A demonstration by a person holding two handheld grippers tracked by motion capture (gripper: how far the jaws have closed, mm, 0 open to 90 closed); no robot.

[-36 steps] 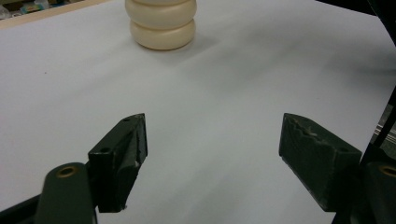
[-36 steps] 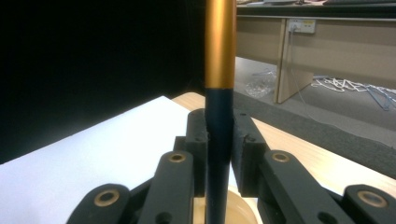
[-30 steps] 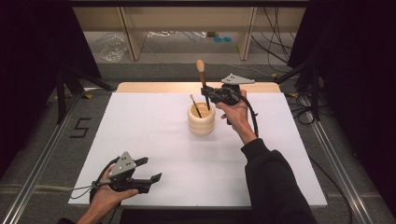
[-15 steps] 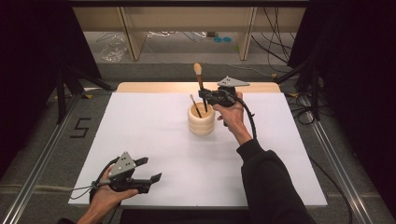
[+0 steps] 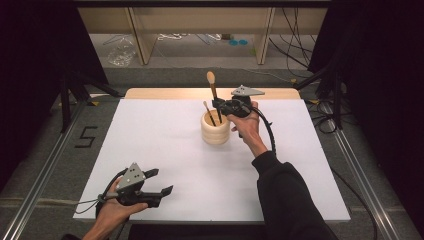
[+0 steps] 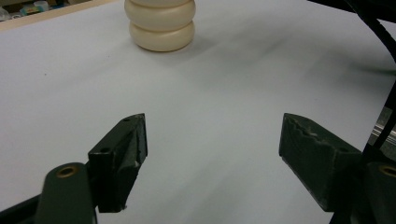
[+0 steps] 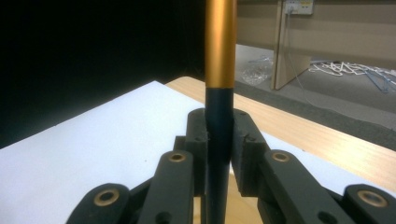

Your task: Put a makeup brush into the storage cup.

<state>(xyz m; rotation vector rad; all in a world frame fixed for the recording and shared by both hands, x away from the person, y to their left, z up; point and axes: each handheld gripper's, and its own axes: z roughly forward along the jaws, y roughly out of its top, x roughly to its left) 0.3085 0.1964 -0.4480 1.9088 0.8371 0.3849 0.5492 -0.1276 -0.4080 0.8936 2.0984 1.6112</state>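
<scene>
white table, one holder standing on it
a white table top (image 5: 165, 150) fills the middle of the high view, with a strip of bare wood (image 5: 165, 93) along its upper edge. a cream ribbed holder (image 5: 215, 131) stands directly on it, just above the frame's centre.

Glossy metallic brush ferrule (image 7: 220, 42); matt holder (image 5: 215, 128)

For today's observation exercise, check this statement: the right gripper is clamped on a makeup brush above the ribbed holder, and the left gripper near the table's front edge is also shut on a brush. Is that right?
Not quite. The left gripper holds nothing: the left gripper view shows its jaws wide apart over bare white table. The rest stands: the right gripper is clamped on the brush above the ribbed holder.
</scene>
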